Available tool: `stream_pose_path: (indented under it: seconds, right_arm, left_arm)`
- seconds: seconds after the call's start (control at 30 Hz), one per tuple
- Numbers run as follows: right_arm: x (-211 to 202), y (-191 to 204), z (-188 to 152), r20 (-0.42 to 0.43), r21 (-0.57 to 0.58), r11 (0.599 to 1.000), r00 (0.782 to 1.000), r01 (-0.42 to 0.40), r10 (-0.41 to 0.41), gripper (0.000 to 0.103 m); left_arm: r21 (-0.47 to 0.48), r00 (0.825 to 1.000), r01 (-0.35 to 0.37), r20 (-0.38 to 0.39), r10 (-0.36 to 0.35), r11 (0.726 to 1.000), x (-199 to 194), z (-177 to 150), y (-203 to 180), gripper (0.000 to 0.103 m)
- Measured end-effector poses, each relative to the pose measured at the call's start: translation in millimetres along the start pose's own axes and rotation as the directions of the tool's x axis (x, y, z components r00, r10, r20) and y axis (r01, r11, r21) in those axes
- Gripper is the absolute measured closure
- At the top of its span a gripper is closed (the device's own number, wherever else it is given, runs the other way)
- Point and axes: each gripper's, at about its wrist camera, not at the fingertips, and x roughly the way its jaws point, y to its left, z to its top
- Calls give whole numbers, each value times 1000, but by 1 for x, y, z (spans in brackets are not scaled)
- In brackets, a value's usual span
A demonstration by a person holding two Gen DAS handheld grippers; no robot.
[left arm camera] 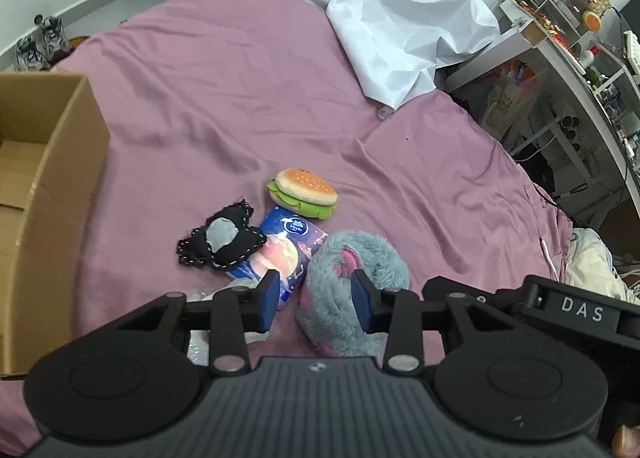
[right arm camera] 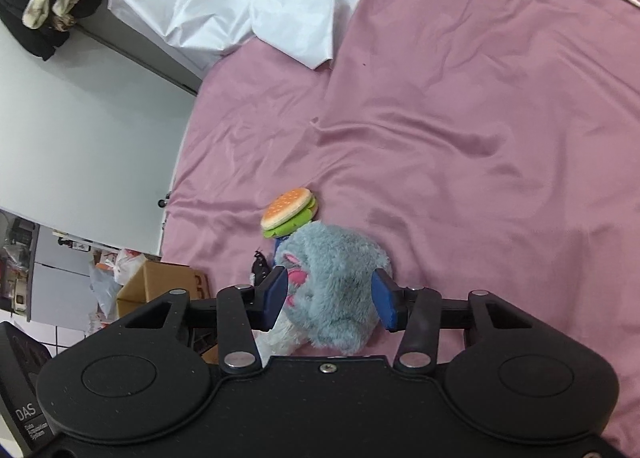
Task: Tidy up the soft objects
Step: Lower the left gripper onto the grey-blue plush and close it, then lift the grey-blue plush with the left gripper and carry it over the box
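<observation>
A fluffy grey-blue and pink plush (left arm camera: pixel 352 282) lies on the purple bed sheet (left arm camera: pixel 240 90), beside a blue tissue pack (left arm camera: pixel 286 254), a black stitched soft toy (left arm camera: pixel 220 242) and a plush burger (left arm camera: pixel 302 192). My left gripper (left arm camera: pixel 316 298) is open, hovering over the gap between the tissue pack and the plush. My right gripper (right arm camera: pixel 332 300) is open with its blue fingers on either side of the grey-blue plush (right arm camera: pixel 336 286); the pads do not visibly press it. The burger (right arm camera: pixel 288 212) lies just beyond.
An open cardboard box (left arm camera: pixel 56 194) stands on the bed at the left; it also shows in the right wrist view (right arm camera: pixel 160 282). A crumpled white sheet (left arm camera: pixel 400 14) covers the far end of the bed. Cluttered white shelves (left arm camera: pixel 568 58) stand off the right edge.
</observation>
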Motion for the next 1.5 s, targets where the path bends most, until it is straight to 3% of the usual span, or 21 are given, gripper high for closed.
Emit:
stream_pose_path:
  seconds: [0.37, 0.57, 0.7, 1.03, 1.5]
  right_arm:
    - [39, -7, 8, -79, 53, 997, 995, 56, -52, 62]
    - [49, -14, 10, -85, 96, 995, 996, 38, -30, 73]
    - [54, -11, 13, -57, 98, 993, 997, 63, -57, 76]
    - [41, -4, 10, -7, 55, 998, 999, 35, -35, 81]
    - [10, 24, -6, 85, -43, 993, 990, -107, 111, 83]
  left_arm:
    - [-109, 998, -2, -70, -6, 994, 41, -2, 6, 74]
    - [-147, 998, 2, -65, -12, 989, 53, -3, 2, 74]
    - [-193, 998, 5, -60, -17, 981, 56, 0, 2, 77]
    - [-150, 1000, 16, -16, -18, 989, 36, 2, -5, 80]
    - [-112, 995, 16, 101, -4, 994, -22, 7, 0, 83]
